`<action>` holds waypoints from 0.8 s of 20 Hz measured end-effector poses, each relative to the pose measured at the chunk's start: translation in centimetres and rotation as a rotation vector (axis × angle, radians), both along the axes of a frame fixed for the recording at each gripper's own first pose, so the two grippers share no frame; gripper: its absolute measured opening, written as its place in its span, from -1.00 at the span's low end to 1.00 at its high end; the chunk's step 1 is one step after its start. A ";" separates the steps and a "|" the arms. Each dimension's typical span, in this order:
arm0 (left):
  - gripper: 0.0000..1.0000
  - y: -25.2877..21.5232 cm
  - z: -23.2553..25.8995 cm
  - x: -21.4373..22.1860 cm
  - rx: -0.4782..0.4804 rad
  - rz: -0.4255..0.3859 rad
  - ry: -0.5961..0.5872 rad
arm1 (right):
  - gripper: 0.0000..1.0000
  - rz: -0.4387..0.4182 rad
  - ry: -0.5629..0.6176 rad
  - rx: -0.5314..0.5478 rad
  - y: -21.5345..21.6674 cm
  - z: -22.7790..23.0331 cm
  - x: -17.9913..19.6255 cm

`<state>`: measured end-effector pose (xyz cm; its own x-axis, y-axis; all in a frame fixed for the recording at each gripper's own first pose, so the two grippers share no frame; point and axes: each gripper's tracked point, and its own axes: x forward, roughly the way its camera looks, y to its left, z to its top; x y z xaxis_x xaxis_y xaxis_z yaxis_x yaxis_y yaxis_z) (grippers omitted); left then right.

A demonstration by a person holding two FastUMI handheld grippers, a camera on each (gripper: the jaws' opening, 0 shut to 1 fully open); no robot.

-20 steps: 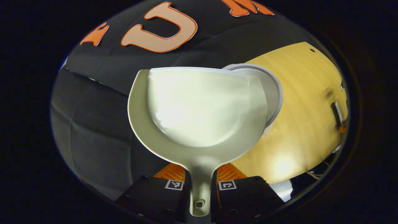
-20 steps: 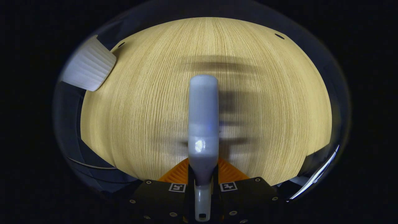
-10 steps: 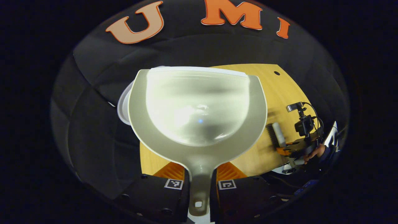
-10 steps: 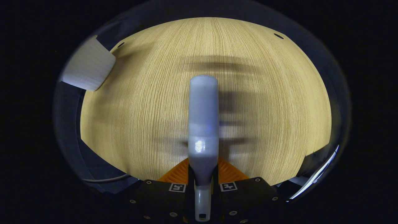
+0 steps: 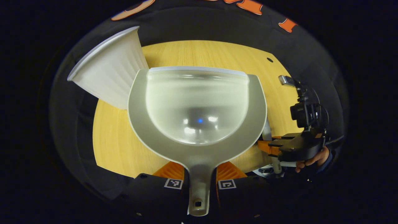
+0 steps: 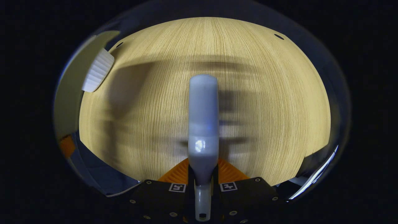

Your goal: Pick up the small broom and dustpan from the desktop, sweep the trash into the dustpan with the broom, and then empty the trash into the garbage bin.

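While both tools are clamped on their handles, here is how it lies, near to far:

Left gripper (image 5: 199,186): fingers pinched on the dustpan's handle, which runs straight back between them.

Dustpan (image 5: 197,109): long axis dead ahead of the left gripper, open lip at the far end. The scoop looks clean, no trash that I can make out.

Garbage bin (image 5: 108,74): ahead and to the left of the dustpan's lip, the white ribbed wall just beside the pan's left shoulder. The pan overlaps it in the left gripper view; touching or not, I can't tell.

Right gripper (image 6: 203,186): closed on the broom's handle. In the left gripper view it sits off to the right, a hand (image 5: 312,158) holding it.

Broom (image 6: 203,121): long axis straight out from the right gripper, over bare desktop (image 6: 264,93). Bristles hidden under the back of the head.

Bin from the right gripper: far ahead-left at the desk's corner, well apart from the broom.

Key relation: the bin lies to the left of the dustpan's lip, and the left hand is far the nearer one.

Judgement: the emptying looks done, or nearly so.
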<state>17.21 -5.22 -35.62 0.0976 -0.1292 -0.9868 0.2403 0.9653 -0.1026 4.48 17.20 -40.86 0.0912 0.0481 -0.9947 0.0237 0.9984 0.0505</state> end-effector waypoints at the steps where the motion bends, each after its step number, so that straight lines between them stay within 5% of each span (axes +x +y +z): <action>1: -0.46 -0.4 -1.2 -0.6 0.001 0.012 0.023 | -0.50 0.001 0.003 0.000 0.0 -0.1 0.0; 10: -0.46 -1.5 -7.2 -4.3 0.037 0.046 0.162 | -0.46 0.001 0.022 0.000 0.3 -0.2 0.3; 12: -0.46 -1.3 -7.9 -4.4 0.035 0.052 0.181 | -0.30 0.000 0.023 0.000 0.4 -0.2 0.4; 13: -0.46 -1.3 -8.2 -4.3 0.037 0.052 0.184 | -0.43 -0.001 0.024 0.001 0.4 -0.1 0.3; 16: -0.46 -1.3 -7.6 -4.6 0.043 0.046 0.176 | -0.41 -0.001 0.026 0.002 0.4 -0.1 0.2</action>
